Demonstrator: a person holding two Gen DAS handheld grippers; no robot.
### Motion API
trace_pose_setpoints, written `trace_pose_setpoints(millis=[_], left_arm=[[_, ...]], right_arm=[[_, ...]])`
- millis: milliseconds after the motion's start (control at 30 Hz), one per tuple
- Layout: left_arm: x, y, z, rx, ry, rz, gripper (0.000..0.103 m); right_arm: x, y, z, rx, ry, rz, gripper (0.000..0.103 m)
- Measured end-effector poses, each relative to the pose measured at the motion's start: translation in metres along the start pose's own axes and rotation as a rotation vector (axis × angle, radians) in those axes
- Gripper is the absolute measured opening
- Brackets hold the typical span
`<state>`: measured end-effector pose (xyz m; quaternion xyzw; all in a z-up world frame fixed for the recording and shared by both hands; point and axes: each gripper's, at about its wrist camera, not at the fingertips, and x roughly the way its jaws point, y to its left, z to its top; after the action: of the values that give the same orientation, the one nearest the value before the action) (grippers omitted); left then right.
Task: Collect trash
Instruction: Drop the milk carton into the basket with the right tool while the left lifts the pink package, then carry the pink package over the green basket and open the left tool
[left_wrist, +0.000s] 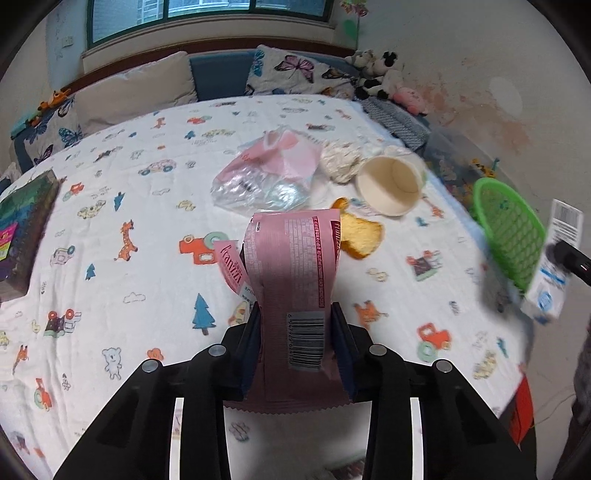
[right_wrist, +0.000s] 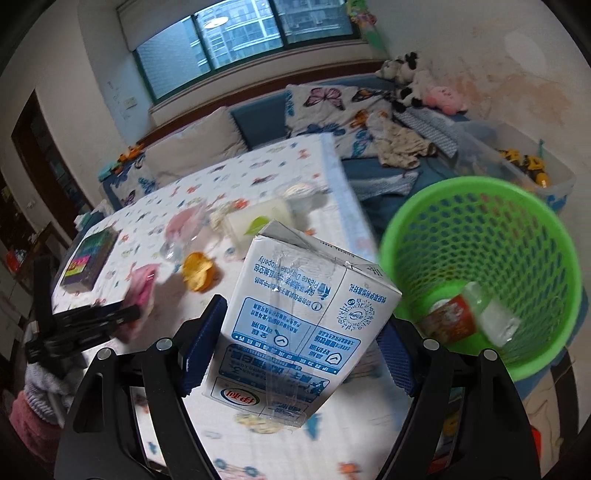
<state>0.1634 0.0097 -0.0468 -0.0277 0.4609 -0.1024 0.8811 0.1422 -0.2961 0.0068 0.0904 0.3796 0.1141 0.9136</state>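
My left gripper (left_wrist: 295, 310) is shut on a pink snack wrapper (left_wrist: 291, 266), which stands up between the pads above the table. In the right wrist view this gripper (right_wrist: 125, 317) and the wrapper (right_wrist: 142, 291) show at the left. My right gripper (right_wrist: 303, 321) is shut on a white and blue milk carton (right_wrist: 295, 295), tilted and held beside the green mesh basket (right_wrist: 480, 258). A bottle with a red label (right_wrist: 469, 317) lies inside the basket. On the table lie a paper cup (left_wrist: 391, 184) on its side, a clear and pink plastic bag (left_wrist: 266, 173), a bread slice (left_wrist: 360, 234) and crumpled paper (left_wrist: 340, 162).
The table wears a white cloth with cartoon prints (left_wrist: 129, 184). A dark colourful box (left_wrist: 22, 229) sits at its left edge. Behind it runs a bench with butterfly pillows (left_wrist: 295, 74) and plush toys (left_wrist: 384, 77). A clear bin of toys (right_wrist: 517, 166) stands behind the basket.
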Motion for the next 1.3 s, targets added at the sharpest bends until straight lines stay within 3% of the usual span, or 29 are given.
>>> trace_pose_setpoints(millis=[333,500,700,1000,1300], left_arm=[[-0.029,-0.035,0.014,0.043,-0.047,-0.105,0.034],[-0.025,-0.063,0.027,0.083,-0.047,-0.138,0.034],[-0.007,-0.092,0.04,0.117,-0.019,-0.16,0.034],[0.02,-0.137,0.056,0.186,0.02,-0.195,0.034],[0.044,-0.195,0.07,0.267,0.049,-0.27,0.034]], right_arm=[[0.001,-0.091,0.023,0.069,-0.03,-0.157,0.078],[0.021,-0.13,0.03,0.079,-0.03,-0.252,0.078],[0.054,-0.158,0.038,0.07,0.002,-0.299,0.078],[0.077,-0.176,0.052,0.089,0.007,-0.274,0.083],[0.035,-0.179,0.047,0.068,-0.042,-0.277,0.083]])
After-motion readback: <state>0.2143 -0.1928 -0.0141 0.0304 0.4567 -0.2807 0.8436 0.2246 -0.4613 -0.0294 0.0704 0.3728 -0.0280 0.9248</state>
